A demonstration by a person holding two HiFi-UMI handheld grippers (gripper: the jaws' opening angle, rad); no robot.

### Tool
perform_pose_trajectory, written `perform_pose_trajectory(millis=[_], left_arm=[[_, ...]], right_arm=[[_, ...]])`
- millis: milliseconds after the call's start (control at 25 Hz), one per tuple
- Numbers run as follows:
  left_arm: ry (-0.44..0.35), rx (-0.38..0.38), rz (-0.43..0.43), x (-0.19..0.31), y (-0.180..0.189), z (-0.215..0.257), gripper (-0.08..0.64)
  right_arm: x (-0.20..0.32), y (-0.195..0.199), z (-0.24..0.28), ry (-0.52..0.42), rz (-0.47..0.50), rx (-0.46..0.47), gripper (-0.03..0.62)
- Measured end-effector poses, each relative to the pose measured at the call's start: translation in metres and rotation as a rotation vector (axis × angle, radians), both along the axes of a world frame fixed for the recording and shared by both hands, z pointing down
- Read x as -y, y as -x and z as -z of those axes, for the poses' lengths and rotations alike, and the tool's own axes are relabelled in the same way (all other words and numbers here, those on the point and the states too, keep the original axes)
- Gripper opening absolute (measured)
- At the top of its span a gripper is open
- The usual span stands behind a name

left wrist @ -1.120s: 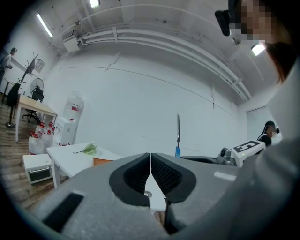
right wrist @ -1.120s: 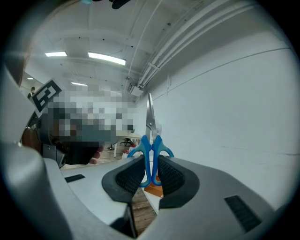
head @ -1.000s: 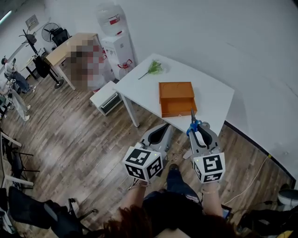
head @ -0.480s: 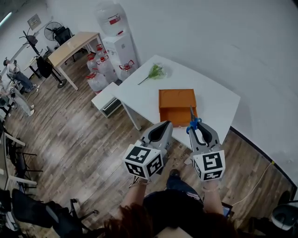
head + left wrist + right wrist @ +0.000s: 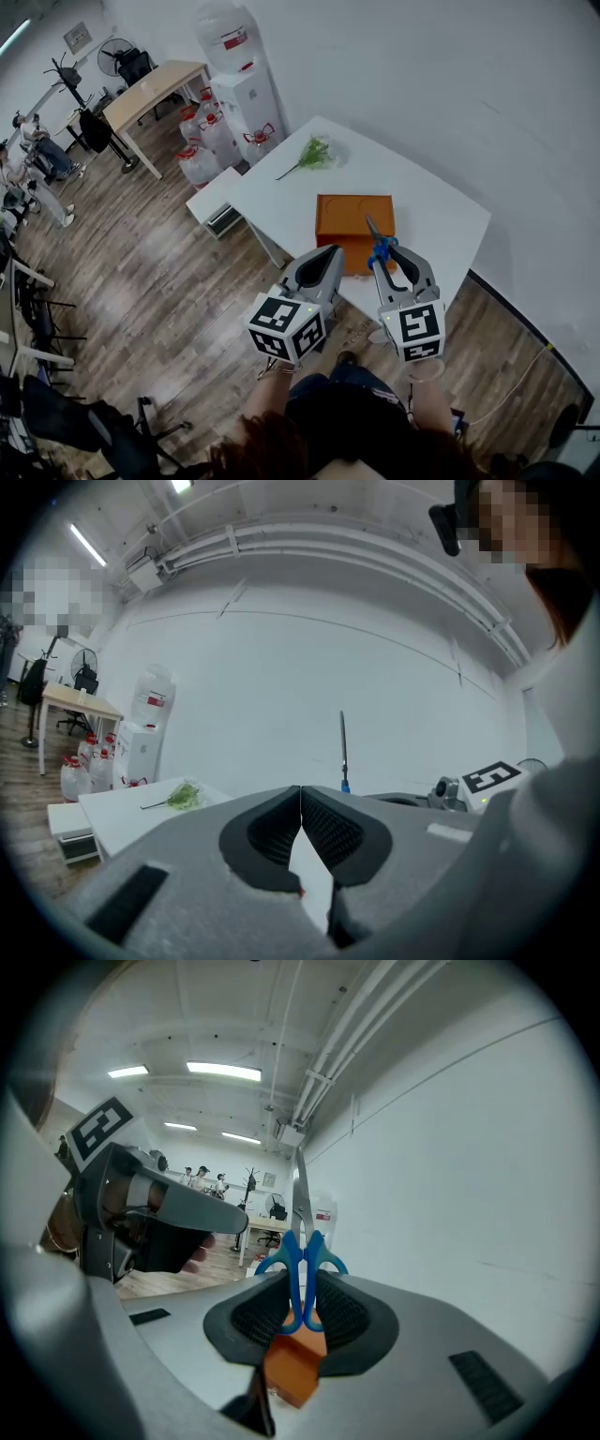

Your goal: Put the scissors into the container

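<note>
Scissors (image 5: 302,1252) are clamped by their blue handles in the right tongs (image 5: 384,256), blades pointing out above the orange container (image 5: 349,208) on the white bench (image 5: 427,202). Left tongs (image 5: 300,803) are pressed together on nothing, near the bench edge.

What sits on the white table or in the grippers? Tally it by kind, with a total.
orange container: 1
green plant sprig: 1
scissors, held in the right gripper: 1
Total: 3
</note>
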State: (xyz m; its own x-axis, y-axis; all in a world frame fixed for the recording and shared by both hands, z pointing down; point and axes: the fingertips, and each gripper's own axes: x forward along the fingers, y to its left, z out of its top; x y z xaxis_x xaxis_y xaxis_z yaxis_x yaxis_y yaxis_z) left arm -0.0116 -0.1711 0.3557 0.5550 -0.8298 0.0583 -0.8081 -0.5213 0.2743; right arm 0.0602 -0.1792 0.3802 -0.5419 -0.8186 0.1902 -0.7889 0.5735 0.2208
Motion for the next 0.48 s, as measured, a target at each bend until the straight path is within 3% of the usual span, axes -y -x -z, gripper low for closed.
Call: perform_pose_trajectory(millis=[480], left_arm=[[0.025, 0.021, 0.010, 0.038, 0.019, -0.014, 0.017]], right_arm=[[0.048, 0.016, -0.039, 0.046, 0.057, -0.139, 0.077]])
